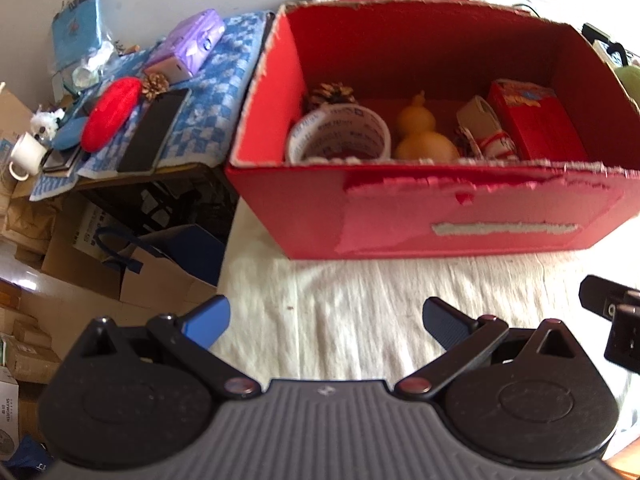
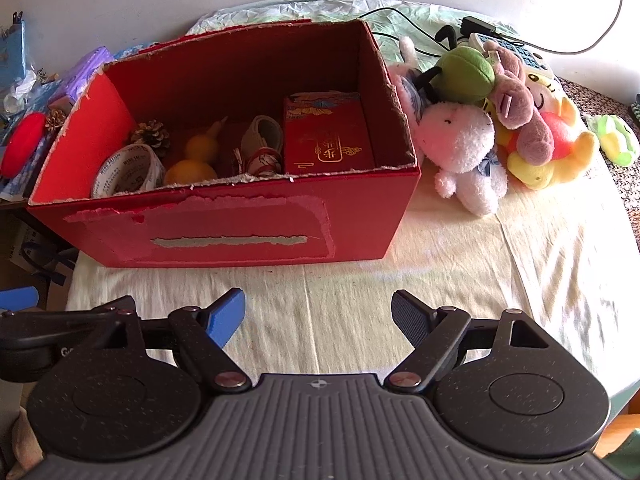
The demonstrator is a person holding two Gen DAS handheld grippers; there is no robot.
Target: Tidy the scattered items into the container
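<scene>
Plush toys heaped beside red box, possibly touching it

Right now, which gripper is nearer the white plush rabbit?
Right. The right gripper hovers open before the red box, rabbit ahead-right. The left gripper, also open, sits further left; no rabbit in its view.

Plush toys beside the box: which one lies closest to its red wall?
The white bunny, leaning at the red box corner; the green, yellow and mauve toys pile behind it.

Matt red cardboard box — torn, rough rim; wrinkled cream cloth beneath.
</scene>
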